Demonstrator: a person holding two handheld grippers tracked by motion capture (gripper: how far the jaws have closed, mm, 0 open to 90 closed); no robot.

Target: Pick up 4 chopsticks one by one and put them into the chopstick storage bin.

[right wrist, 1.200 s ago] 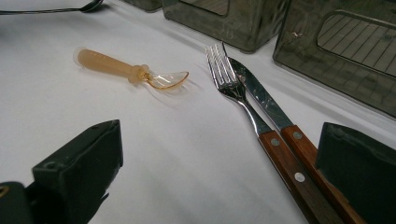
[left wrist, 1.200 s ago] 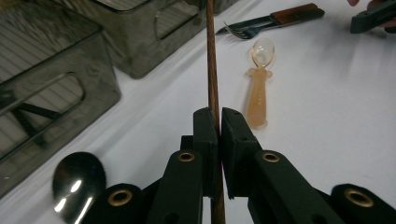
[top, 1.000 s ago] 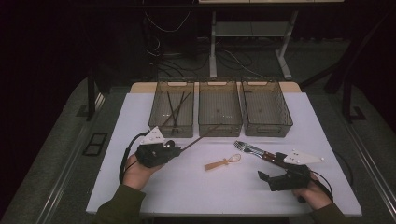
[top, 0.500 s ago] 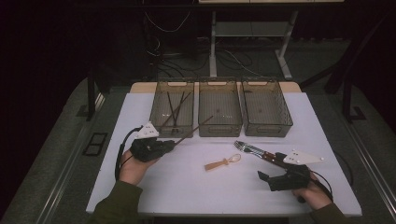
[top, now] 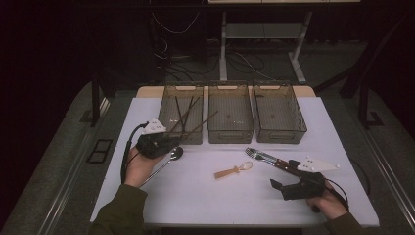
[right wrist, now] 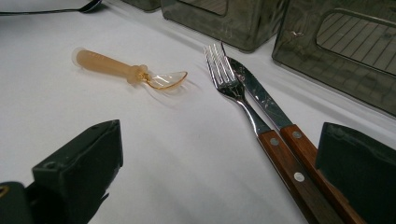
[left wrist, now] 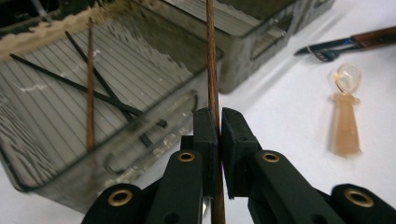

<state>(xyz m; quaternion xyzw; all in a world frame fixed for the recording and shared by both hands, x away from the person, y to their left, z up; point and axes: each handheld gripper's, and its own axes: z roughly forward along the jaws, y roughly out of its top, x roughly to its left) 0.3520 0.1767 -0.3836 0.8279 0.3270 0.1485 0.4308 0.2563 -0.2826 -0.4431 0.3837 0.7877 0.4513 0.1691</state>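
My left gripper (top: 164,139) (left wrist: 219,122) is shut on a thin brown chopstick (top: 201,122) (left wrist: 212,65). The stick slants up and right across the front rim of the left bin (top: 169,100) (left wrist: 116,149), which holds two black chopsticks (left wrist: 98,93) and a brown one (left wrist: 89,84). My right gripper (top: 283,188) (right wrist: 219,140) rests open near the table's front right. Just ahead of it lie a wood-handled fork (top: 259,155) (right wrist: 229,79) and knife (right wrist: 261,100). A small orange spoon (top: 234,170) (right wrist: 126,70) (left wrist: 345,121) lies mid-table.
A metal spoon (top: 169,157) lies on the white table (top: 195,196) just right of my left hand. The middle bin (top: 230,132) and right bin (top: 279,134) stand side by side at the back, with dark floor and cables beyond.
My left gripper has carried the chopstick left and farther back, up to the left bin's front, uncovering the metal spoon. The right gripper has stayed put.
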